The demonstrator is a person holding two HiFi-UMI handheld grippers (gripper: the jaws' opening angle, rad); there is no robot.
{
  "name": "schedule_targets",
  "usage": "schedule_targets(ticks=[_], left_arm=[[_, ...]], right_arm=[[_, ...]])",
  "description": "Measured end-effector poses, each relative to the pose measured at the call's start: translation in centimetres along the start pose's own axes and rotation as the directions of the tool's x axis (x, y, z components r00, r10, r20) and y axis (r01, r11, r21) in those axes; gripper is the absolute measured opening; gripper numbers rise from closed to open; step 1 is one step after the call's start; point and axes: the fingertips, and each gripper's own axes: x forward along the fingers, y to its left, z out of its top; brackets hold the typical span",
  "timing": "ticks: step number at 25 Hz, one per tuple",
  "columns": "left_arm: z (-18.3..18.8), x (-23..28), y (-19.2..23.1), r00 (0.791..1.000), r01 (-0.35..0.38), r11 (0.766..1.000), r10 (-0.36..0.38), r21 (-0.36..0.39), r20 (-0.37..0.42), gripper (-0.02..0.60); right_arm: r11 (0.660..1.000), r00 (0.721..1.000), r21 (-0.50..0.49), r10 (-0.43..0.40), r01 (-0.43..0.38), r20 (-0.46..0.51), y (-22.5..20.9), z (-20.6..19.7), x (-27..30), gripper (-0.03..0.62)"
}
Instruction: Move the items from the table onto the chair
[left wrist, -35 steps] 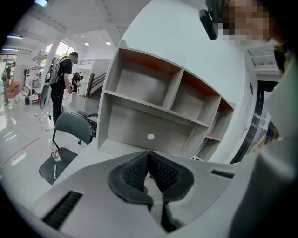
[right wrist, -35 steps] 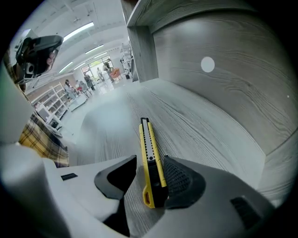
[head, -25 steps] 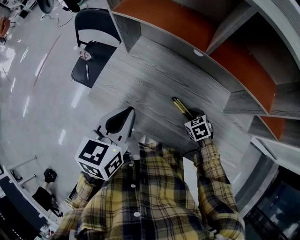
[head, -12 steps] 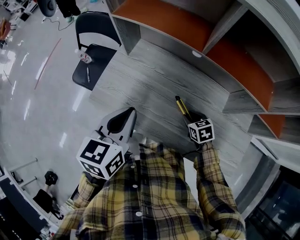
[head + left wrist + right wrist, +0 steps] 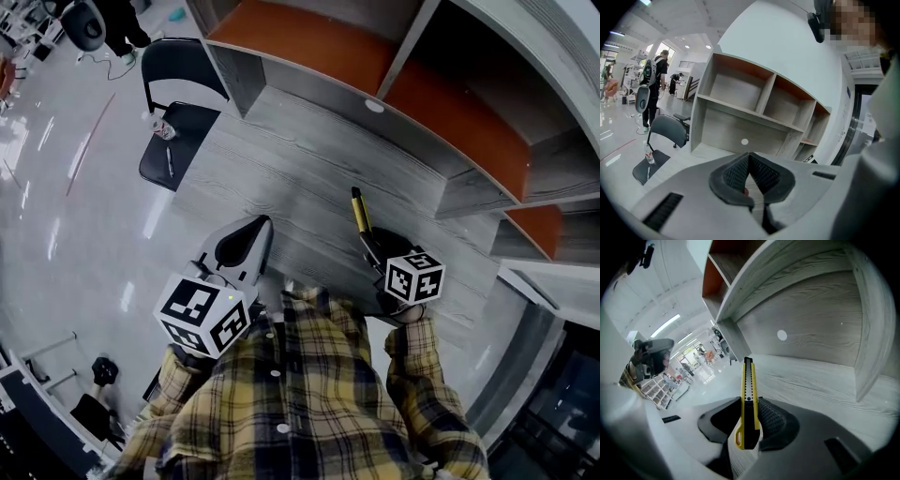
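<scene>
1. Up off the desk (image 5: 309, 178) has come the right gripper (image 5: 749, 416), and its marker cube now sits nearer the head camera and is turned. Its jaws have just been closing, and they clamp the rear part of the yellow knife (image 5: 748, 394).
2. Seen from the head view, the knife hangs clear of the desk, right of centre. Its far end points toward the shelves (image 5: 309, 37) at the top of the frame. No other item shows on the desk.
3. At lower left the left gripper (image 5: 750, 161) has hardly shifted. Its jaws are together with nothing between them.
4. Off the desk's end, at upper left, stands the chair (image 5: 192, 117). A bottle (image 5: 163, 128) and a pen (image 5: 170, 161) already lie on its seat.
5. The step in hand looks like the carry. The pick-up seems finished, and the knife is still well apart from the chair.
6. The next move calls for a swing across the desk toward upper left. The knife should then be lowered onto a bare part of the seat, beside the bottle and pen, before the jaws open. Because the grip is near one end, the knife could pivot, so a steady wrist will help.
</scene>
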Motion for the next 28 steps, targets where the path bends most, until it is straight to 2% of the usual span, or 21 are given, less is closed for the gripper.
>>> schedule_targets(ticks=[4, 9, 17, 22, 28], left_arm=[[-0.4, 0.0, -0.3, 1.0, -0.005, 1.0, 0.005, -0.009, 0.009, 0.005], [-0.7, -0.9, 0.6, 0.998, -0.047, 0.998, 0.048, -0.037, 0.029, 0.005], [0.4, -3.2, 5.5, 0.986, -0.136, 0.988, 0.142, -0.072, 0.083, 0.005], [1.3, -5.3, 10.5, 0.982, -0.15, 0.985, 0.159, -0.084, 0.1, 0.005], [2.8, -8.1, 19.4, 0.987, -0.131, 0.989, 0.137, -0.075, 0.084, 0.005]], right_arm=[[0.999, 0.997, -0.036, 0.023, -0.021, 0.072, 2.2, 1.5, -2.4, 0.126], [0.996, 0.988, -0.068, 0.067, -0.058, 0.137, 4.9, 3.3, -4.2, 0.126], [0.99, 0.978, -0.085, 0.128, -0.115, 0.166, 8.4, 5.8, -2.1, 0.126], [0.988, 0.982, -0.11, 0.123, -0.107, 0.146, 11.7, 6.8, 1.7, 0.126], [0.992, 0.987, -0.11, 0.069, -0.053, 0.142, 17.0, 8.9, 8.0, 0.126]])
